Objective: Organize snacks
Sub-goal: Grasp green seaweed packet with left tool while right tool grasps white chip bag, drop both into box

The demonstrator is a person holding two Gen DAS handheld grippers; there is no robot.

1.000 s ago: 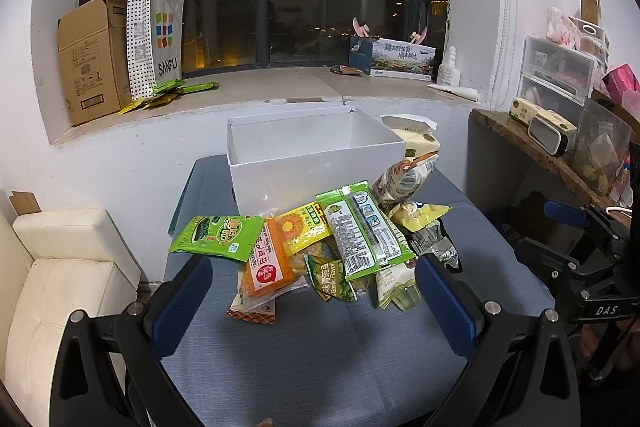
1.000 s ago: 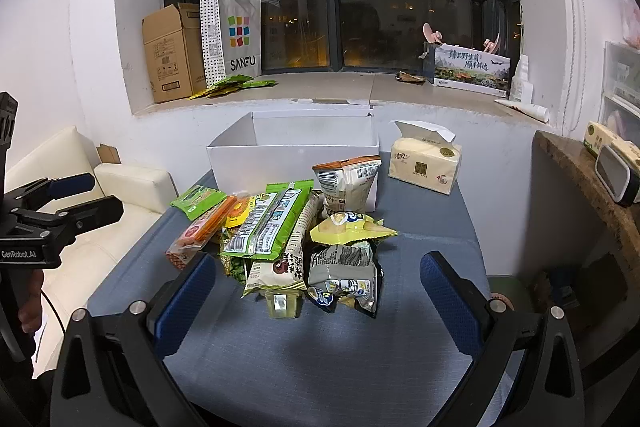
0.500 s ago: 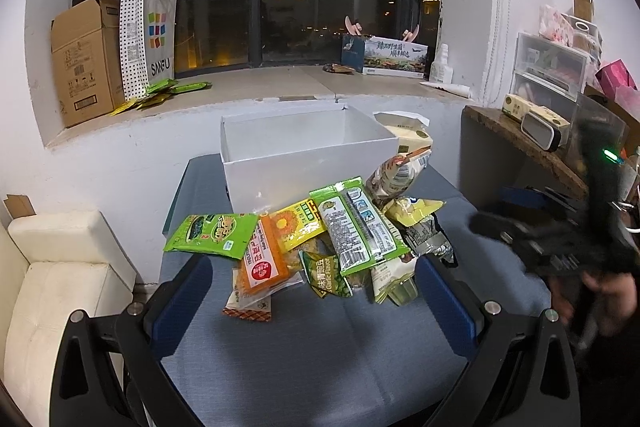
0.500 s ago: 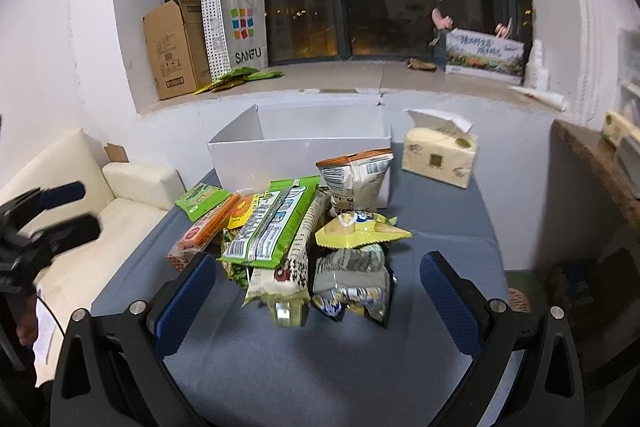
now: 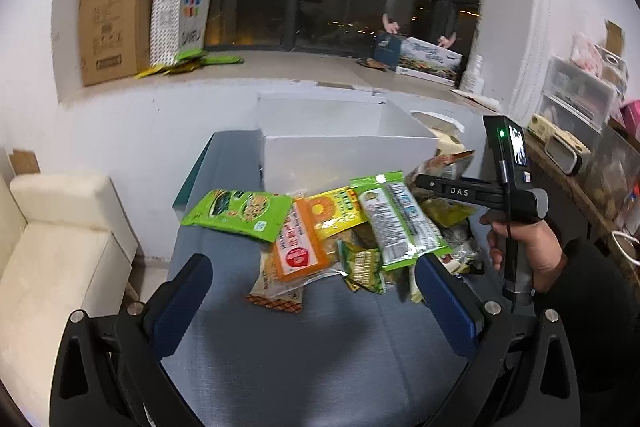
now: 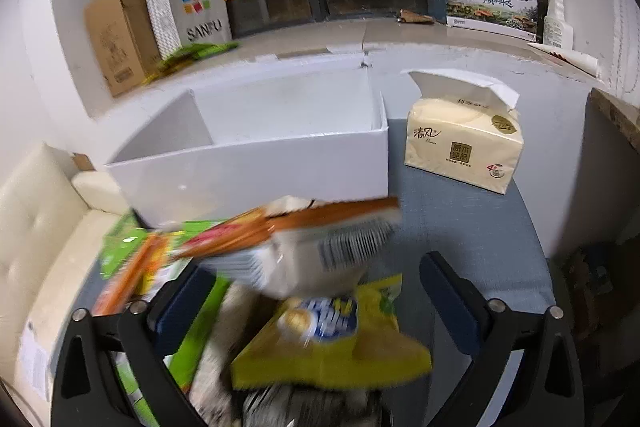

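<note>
Right wrist view: the right gripper (image 6: 316, 311) hangs low over the near end of a heap of snack packets, its jaws spread wide and empty on either side of a blurred white bag with an orange top seam (image 6: 316, 251). A yellow packet (image 6: 332, 343) lies just below and nearer. The framing suggests the white bag is the first pick; nothing is pinched yet.

In the left wrist view, the left gripper (image 5: 312, 299) waits with jaws released above bare blue-grey table (image 5: 304, 359), just short of the pile: a green pouch (image 5: 240, 213) at the left, an orange packet (image 5: 298, 247) beside it, a yellow sachet (image 5: 334, 213) behind, and a long green-edged strip pack (image 5: 400, 223) lying across the top. The overlapping packets likely mean a lower one cannot be lifted without dragging its neighbours.

Beyond the heap stands an open white box (image 6: 256, 143), seemingly empty and the probable destination. Its near wall rises directly behind the snacks, so any packet must be carried up and over it. A pack of tissues (image 6: 464, 143) sits on the table to the box's right, clear of the route. On the far windowsill are a cardboard carton (image 5: 112, 23) and a SANFU paper bag (image 6: 188, 7). The person's right hand (image 5: 524, 247), gripping the handle, crowds the pile's right edge.
</note>
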